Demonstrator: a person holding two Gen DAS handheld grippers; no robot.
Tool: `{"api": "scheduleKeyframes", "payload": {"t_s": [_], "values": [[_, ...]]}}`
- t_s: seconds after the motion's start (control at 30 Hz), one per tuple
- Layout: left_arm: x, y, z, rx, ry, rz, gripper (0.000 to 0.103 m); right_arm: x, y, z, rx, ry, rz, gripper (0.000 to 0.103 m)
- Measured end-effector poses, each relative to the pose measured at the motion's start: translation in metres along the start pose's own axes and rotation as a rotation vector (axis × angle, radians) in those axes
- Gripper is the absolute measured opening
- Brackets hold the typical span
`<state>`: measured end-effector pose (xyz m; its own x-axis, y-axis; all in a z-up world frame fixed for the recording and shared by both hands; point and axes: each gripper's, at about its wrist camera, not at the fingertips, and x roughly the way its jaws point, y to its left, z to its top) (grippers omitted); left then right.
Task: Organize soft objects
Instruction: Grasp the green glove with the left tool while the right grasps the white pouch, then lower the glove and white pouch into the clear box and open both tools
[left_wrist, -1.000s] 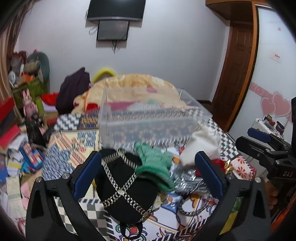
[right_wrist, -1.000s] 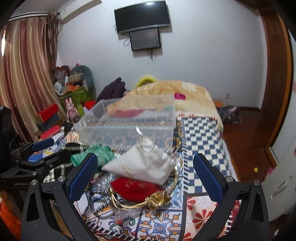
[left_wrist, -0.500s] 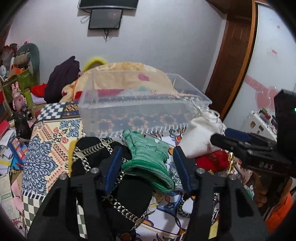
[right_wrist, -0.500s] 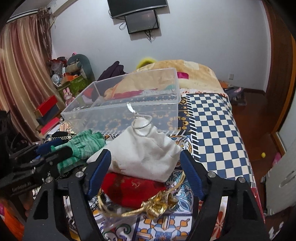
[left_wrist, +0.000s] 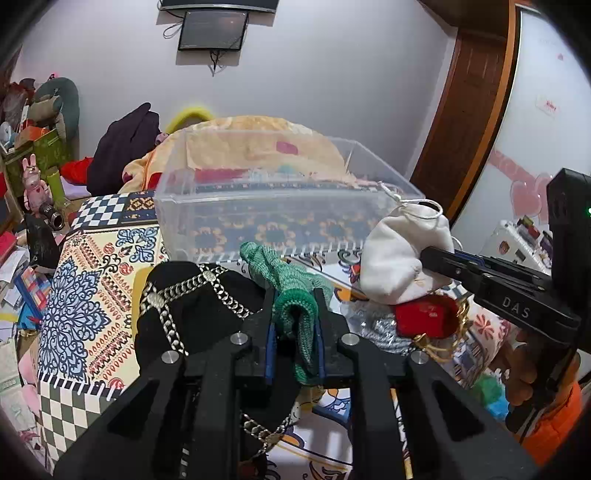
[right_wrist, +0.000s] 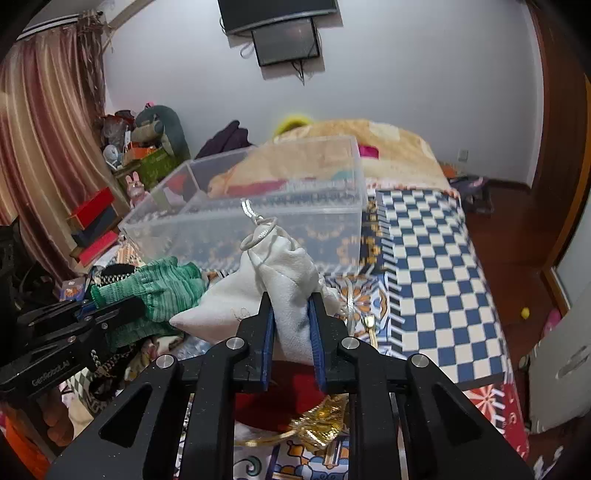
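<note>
Near the front edge of the bed (right_wrist: 436, 266), just short of the clear bin (left_wrist: 280, 206), you have both tongs loaded: your left tongs (left_wrist: 293, 325) are clamped on the cuff of the green knit glove (left_wrist: 291, 284), and your right tongs (right_wrist: 290, 325) are pinched on the lower fold of the white drawstring pouch (right_wrist: 280, 280). Both items sit in the pile in front of the bin, not yet in it.

Watch the glove first. It lies against the black chained hat (left_wrist: 192, 306), and loose knit could catch a chain link as you lift, dragging the hat along or pulling the cuff out of your grip.

The pouch is held by thin cloth only, so it may sag or slide free. Its cord loop (right_wrist: 258, 236) could hook on the bin's near wall. The red pouch (left_wrist: 428, 317) and gold cord (right_wrist: 317, 424) lie underneath and might trail up with it.
</note>
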<state>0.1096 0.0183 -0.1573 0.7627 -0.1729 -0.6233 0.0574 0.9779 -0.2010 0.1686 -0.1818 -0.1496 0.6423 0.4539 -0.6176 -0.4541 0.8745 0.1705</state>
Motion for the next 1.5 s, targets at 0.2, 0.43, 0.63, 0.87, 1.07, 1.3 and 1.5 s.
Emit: {"api": "scheduleKeyframes", "payload": {"t_s": [0.2, 0.43, 0.63, 0.87, 1.07, 1.3, 1.5], "values": [[-0.023, -0.004, 0.013, 0.011, -0.064, -0.006, 0.014, -0.021, 0.005, 0.012, -0.022, -0.074, 0.005, 0.016], [-0.055, -0.008, 0.037, 0.032, -0.176, -0.008, 0.014, -0.039, 0.011, 0.030, -0.040, -0.159, 0.016, 0.016], [-0.066, -0.007, 0.062, 0.038, -0.250, -0.003, 0.014, -0.041, 0.016, 0.045, -0.048, -0.209, 0.015, 0.016], [-0.053, -0.004, 0.085, 0.040, -0.277, 0.026, 0.015, -0.030, 0.017, 0.059, -0.044, -0.235, 0.009, 0.016], [-0.019, 0.007, 0.104, 0.015, -0.227, 0.051, 0.015, -0.009, 0.014, 0.067, -0.033, -0.215, -0.005, 0.016], [0.020, 0.022, 0.112, 0.000, -0.122, 0.014, 0.015, 0.020, 0.014, 0.077, -0.038, -0.157, -0.034, 0.016], [0.051, 0.019, 0.113, 0.047, -0.034, 0.027, 0.015, 0.048, 0.011, 0.080, -0.039, -0.071, -0.040, 0.016]]}}
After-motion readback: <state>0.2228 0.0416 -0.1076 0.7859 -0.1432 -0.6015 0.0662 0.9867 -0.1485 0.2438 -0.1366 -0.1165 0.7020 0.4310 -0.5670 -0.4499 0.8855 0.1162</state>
